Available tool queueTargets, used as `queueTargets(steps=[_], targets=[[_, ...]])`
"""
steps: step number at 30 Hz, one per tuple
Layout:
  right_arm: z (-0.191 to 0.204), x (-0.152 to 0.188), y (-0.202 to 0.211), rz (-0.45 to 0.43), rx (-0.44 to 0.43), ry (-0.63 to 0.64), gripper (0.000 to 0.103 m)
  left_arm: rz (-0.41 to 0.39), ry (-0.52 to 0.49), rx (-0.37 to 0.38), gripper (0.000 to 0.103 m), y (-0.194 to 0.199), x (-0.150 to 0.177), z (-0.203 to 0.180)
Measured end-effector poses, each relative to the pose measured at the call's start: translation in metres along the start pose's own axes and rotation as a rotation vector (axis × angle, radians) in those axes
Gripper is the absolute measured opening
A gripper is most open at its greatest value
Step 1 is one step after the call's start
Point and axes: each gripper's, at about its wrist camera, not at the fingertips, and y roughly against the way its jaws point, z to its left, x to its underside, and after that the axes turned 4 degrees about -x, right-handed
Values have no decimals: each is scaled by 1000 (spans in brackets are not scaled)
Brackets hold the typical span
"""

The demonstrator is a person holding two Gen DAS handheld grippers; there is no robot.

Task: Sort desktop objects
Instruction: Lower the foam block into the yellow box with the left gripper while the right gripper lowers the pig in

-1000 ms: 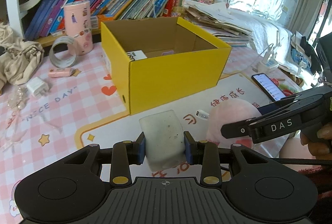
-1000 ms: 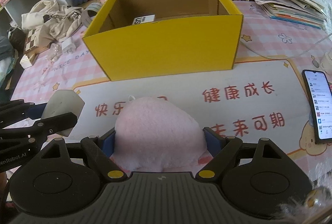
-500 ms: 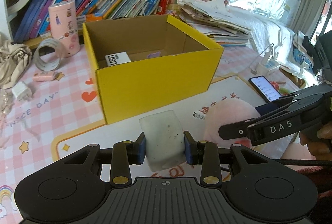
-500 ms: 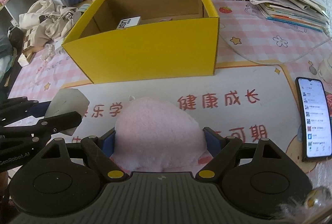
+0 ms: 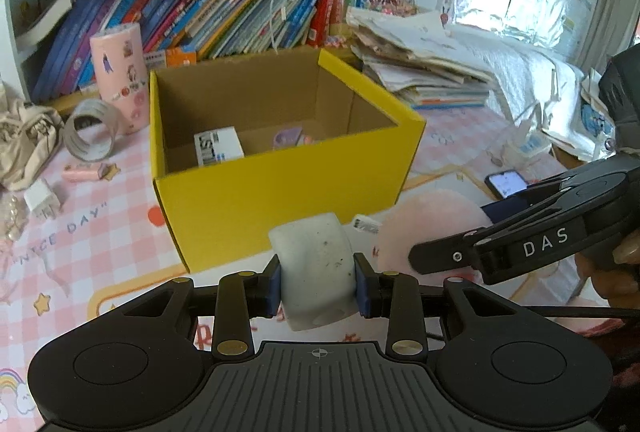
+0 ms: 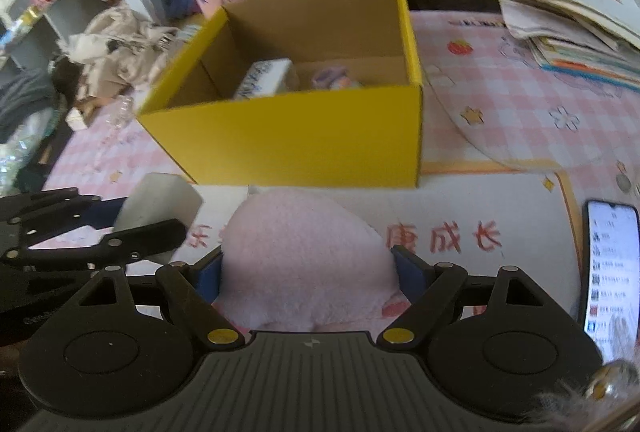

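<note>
Fluffy pink plush (image 6: 308, 256); smooth, perhaps rubbery block (image 5: 316, 268).

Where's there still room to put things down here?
Inside the yellow box, the floor beside the white carton looks bare. The white mat between box and phone is free. The left edge, around tape roll and charger, is crowded.

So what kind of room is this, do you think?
Most likely a child's study desk at home: a crammed shelf of colourful books, a pink checked tablecloth with cartoon prints, and a pile of papers and workbooks beside the yellow box.
</note>
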Motion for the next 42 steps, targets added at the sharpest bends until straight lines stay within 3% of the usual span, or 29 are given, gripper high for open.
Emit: queueTargets(steps=[11,19,28,34,42], targets=[[17,-62,33,-190,-117,129,83,-165,-8,-33,32,27,-53,1],[23,-124,10,-279,-128,201,83,-228,-48,-152,32,4,-97,13],[18,-163,-72,-174,-68,262,83,-106,-67,-254,32,-66,-105,37],[8,-175,-112,-87,-32,271,83,-30,-88,-241,32,-92,-97,36],[9,-186,-138,-35,-27,297,83,56,-101,-238,34,-112,-85,36]])
